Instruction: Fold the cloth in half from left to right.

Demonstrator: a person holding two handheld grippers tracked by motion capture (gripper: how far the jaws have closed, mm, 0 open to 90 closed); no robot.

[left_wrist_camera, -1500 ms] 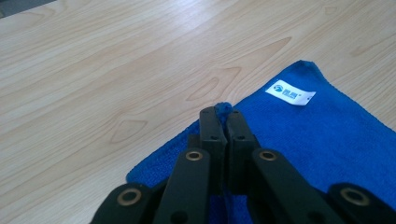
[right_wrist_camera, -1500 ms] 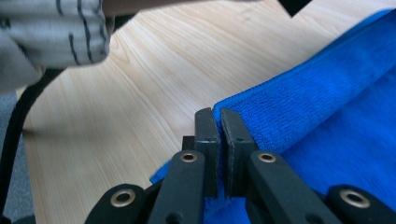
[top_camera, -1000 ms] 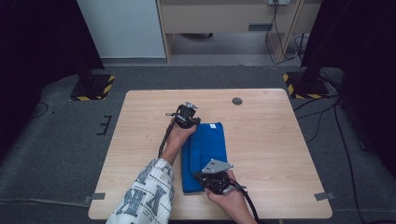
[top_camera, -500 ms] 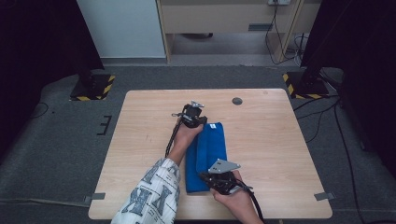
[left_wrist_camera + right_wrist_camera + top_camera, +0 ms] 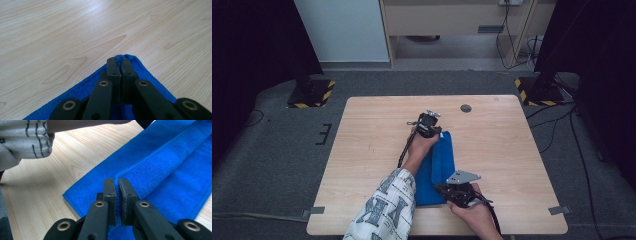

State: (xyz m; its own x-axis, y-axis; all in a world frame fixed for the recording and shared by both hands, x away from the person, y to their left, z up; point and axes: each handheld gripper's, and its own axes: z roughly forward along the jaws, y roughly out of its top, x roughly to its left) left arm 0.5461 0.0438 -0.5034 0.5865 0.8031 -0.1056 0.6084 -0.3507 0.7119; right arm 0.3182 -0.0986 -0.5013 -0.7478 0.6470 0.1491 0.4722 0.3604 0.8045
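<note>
Blue cloth [image 5: 439, 170], folded lengthwise, lies mid-counter [image 5: 362, 150], running from centre toward the near edge. L gripper [image 5: 432, 131] is clamped on the cloth's far corner, jaws pressed together w/ fabric pinched between, seen in left gripper view [image 5: 121, 65]. R gripper [image 5: 447, 190] grips the folded top edge at the near end, jaws nearly shut on it [image 5: 117, 185]. Patterned sleeve [image 5: 384, 210] crosses beside the cloth's left edge.

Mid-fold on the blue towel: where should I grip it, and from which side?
Grip the blue towel at its corners and hemmed edge, coming in low along the table. It lies flat and limp, so only the edges offer a lip. The left gripper pinches the far corner; the right gripper pinches the folded-over hem at the near end.
</note>
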